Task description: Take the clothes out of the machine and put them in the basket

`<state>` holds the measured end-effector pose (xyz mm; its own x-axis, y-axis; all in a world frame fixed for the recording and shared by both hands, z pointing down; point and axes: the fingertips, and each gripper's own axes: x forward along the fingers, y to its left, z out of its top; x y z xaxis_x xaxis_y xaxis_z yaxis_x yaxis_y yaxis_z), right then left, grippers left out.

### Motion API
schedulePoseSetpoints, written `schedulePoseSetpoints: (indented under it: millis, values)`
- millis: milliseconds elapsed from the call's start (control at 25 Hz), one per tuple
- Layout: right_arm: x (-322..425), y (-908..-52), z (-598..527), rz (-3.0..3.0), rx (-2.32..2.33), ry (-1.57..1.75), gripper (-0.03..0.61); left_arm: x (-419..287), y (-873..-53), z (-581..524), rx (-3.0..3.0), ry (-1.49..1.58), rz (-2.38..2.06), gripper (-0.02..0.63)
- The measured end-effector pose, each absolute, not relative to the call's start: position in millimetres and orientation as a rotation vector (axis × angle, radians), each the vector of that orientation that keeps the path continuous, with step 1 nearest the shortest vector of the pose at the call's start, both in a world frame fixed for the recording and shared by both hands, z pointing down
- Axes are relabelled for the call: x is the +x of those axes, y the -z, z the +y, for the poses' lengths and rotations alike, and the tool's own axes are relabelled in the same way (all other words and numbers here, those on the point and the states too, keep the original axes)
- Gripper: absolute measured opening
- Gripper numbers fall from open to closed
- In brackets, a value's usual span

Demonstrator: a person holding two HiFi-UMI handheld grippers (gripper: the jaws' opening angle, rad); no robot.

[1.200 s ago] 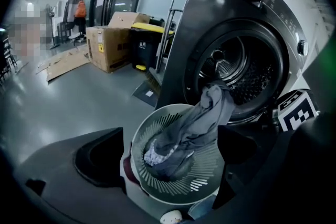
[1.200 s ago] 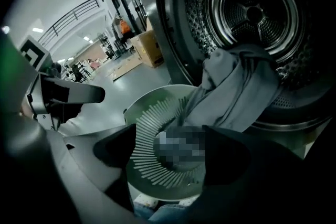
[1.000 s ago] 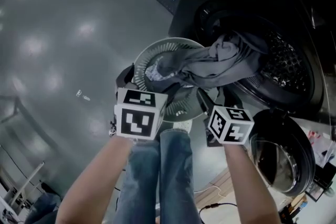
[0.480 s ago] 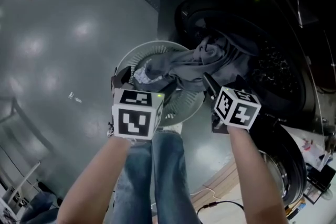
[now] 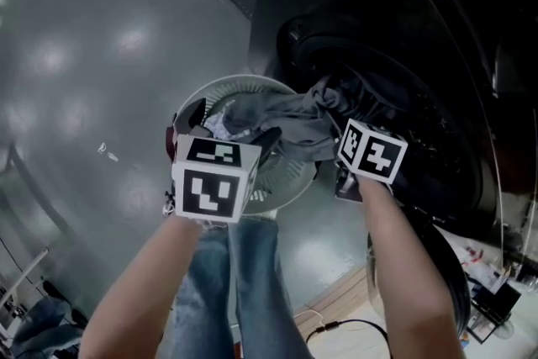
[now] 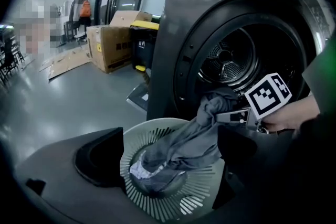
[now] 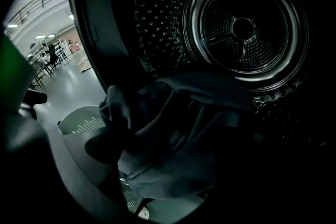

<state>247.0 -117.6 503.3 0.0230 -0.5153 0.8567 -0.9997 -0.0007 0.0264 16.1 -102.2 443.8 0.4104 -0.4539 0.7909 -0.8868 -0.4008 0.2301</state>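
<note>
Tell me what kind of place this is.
Probably a large workshop or warehouse-type hall, not a home laundry room: a wide glossy grey floor, brown cardboard boxes standing on it, and a dark front-loading laundry machine out in the open.

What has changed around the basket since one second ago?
The right gripper moved forward to the machine opening; its jaws have just been opening, the grey garment loose between them. The left gripper still hovers over the basket, jaws apart; the garment still trails into it.
</note>
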Motion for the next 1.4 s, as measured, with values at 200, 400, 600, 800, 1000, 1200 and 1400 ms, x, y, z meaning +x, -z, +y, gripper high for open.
schedulePoseSetpoints:
  millis: [200, 400, 600, 800, 1000, 1200, 1400]
  values:
    - [252, -524, -130, -1.535, 1.612, -0.943, 0.506, 18, -451, -106, 2.001, -0.829, -1.136, 0.563]
    - [251, -521, -128, -1.510, 1.542, -0.827, 0.402, 8, -455, -97, 1.986, -0.832, -1.134, 0.563]
    - [248, -504, -117, -1.466, 1.624, -0.827, 0.086, -3, -453, -89, 1.992, -0.848, -1.117, 0.563]
    - [222, -480, -105, -1.556, 1.672, -0.798, 0.080, -15, -441, -86, 2.026, -0.855, -1.115, 0.561]
    - [201, -459, -85, -1.615, 1.727, -0.875, 0.078, -30, -429, -81, 2.042, -0.859, -1.124, 0.561]
    - [177, -444, -64, -1.666, 1.759, -0.944, 0.078, -45, -420, -73, 2.050, -0.861, -1.121, 0.563]
    - [148, -433, -44, -1.716, 1.767, -0.996, 0.078, -57, -412, -62, 2.069, -0.865, -1.100, 0.562]
